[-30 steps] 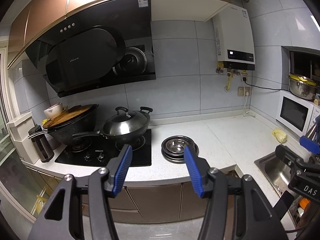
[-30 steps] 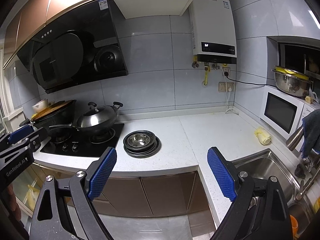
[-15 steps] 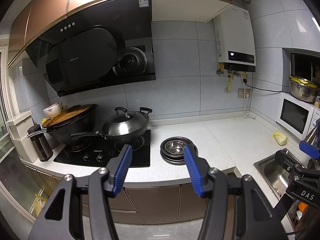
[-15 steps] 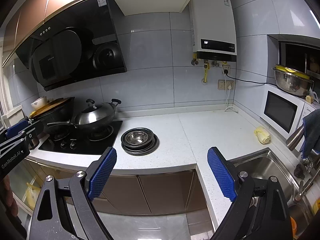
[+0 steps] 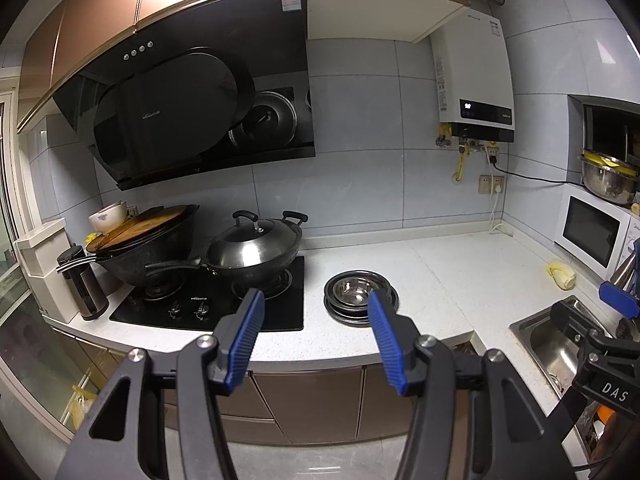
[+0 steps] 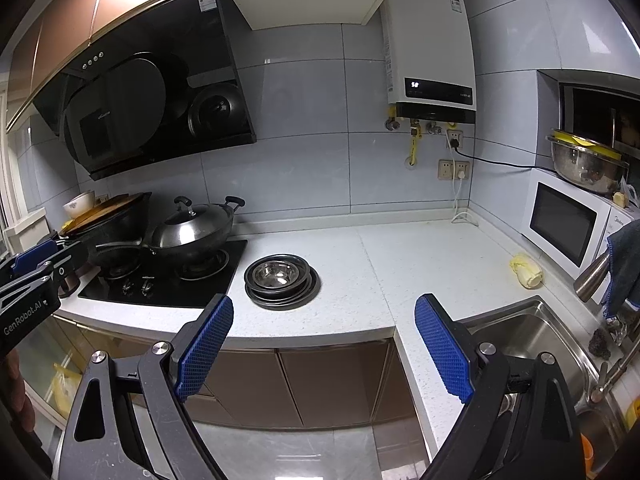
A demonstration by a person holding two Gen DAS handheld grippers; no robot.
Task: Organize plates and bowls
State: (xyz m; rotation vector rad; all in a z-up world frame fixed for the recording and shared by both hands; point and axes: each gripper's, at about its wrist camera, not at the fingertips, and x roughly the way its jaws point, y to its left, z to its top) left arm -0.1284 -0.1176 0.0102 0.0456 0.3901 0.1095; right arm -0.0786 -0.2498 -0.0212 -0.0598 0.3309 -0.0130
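A stack of dark plates with a steel bowl on top (image 5: 360,296) sits on the white counter just right of the stove; it also shows in the right wrist view (image 6: 282,280). My left gripper (image 5: 316,338) is open and empty, held in front of the counter edge, well short of the stack. My right gripper (image 6: 324,350) is open wide and empty, also short of the counter, to the right of the stack. Each gripper shows at the edge of the other's view.
A lidded wok (image 5: 256,252) and a black pan with a wooden board (image 5: 148,236) stand on the stove. A steel sink (image 6: 532,340) lies at the right, with a microwave (image 6: 564,224), a yellow cloth (image 6: 526,270) and a white counter (image 6: 400,256).
Both grippers have drawn back slightly from the counter and drifted a little, so the stack sits a bit lower and further left. Both stay open and empty.
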